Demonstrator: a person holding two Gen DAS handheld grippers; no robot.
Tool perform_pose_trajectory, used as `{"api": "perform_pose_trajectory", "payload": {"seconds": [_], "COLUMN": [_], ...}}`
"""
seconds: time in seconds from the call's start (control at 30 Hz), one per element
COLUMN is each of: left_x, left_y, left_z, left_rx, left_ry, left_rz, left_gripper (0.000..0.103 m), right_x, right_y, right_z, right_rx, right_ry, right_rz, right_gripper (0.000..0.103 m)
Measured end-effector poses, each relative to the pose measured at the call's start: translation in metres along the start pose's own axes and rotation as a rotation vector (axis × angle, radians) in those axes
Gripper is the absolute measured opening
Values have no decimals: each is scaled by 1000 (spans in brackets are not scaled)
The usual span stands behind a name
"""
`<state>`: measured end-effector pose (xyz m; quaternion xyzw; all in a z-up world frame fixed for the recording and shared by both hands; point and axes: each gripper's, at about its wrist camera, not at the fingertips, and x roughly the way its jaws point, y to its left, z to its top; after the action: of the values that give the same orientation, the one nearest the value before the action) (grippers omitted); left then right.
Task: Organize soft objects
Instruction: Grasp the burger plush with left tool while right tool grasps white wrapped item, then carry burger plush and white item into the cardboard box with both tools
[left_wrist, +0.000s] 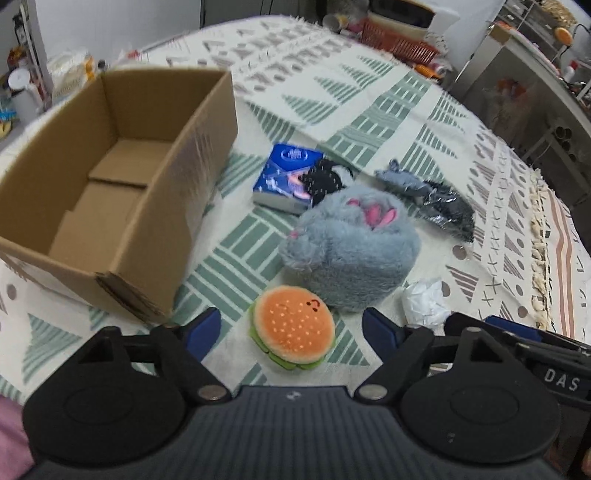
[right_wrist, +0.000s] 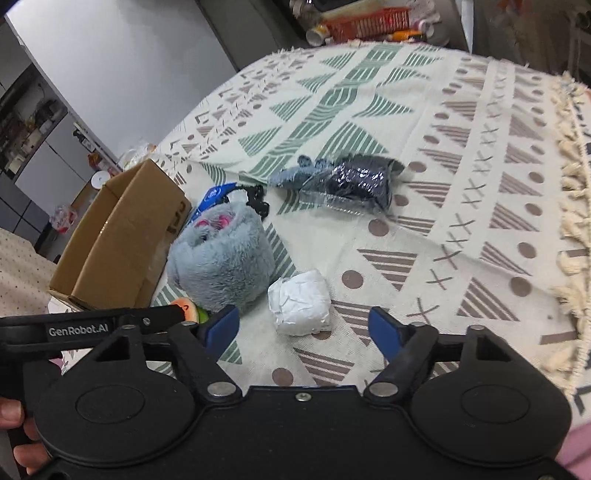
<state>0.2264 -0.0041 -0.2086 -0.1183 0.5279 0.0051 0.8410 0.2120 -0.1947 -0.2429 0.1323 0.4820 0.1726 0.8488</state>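
My left gripper (left_wrist: 291, 326) is open, its blue fingers on either side of a plush hamburger (left_wrist: 293, 326) on the patterned cloth. Behind it lies a grey furry plush (left_wrist: 351, 251), also in the right wrist view (right_wrist: 221, 258). An open, empty cardboard box (left_wrist: 110, 192) stands to the left. My right gripper (right_wrist: 304, 326) is open just before a crumpled white wad (right_wrist: 301, 301). Further back lie a dark item in clear plastic (right_wrist: 354, 184), a small grey-blue plush (right_wrist: 295, 173), a blue packet (left_wrist: 284, 177) and a black fabric piece (left_wrist: 325, 177).
The patterned cloth (right_wrist: 461, 184) covers the table, with a tasselled edge (right_wrist: 572, 221) at the right. An orange basket (left_wrist: 399, 40) and clutter stand at the far end. The left gripper's body (right_wrist: 92, 326) shows in the right wrist view.
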Motion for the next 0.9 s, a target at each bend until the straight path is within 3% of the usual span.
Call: {"api": "perform_pose_trajectory", "payload": {"seconds": [0.13,0.2,0.43,0.47,0.57,0.9], "left_x": [9,15,30,32,33,-2], "left_y": [-3,-2,2,2,4,-2], "left_z": [1,1,-2,-3,-5,-8], "left_rx": [8,-4,-24,-26,-38,-28], "left_ry": [-1,7,57,60,56,-21], "left_rz": [11,19,13,12,13,-14], "left_gripper": [80,74,62,55,48,47], "right_x": [14,18,33,35,35,-1], "right_y": [0,1,5,6,6,4], "right_z": [1,1,1,1,1,-7], "right_rx": [-18,-27,-52,-56,-56,-22], "right_ry": [24,30,67,67,63,-16], "right_rz": [-19,-16,-12,-15,-17,-76], "right_gripper": [71,67,41,41,40,40]}}
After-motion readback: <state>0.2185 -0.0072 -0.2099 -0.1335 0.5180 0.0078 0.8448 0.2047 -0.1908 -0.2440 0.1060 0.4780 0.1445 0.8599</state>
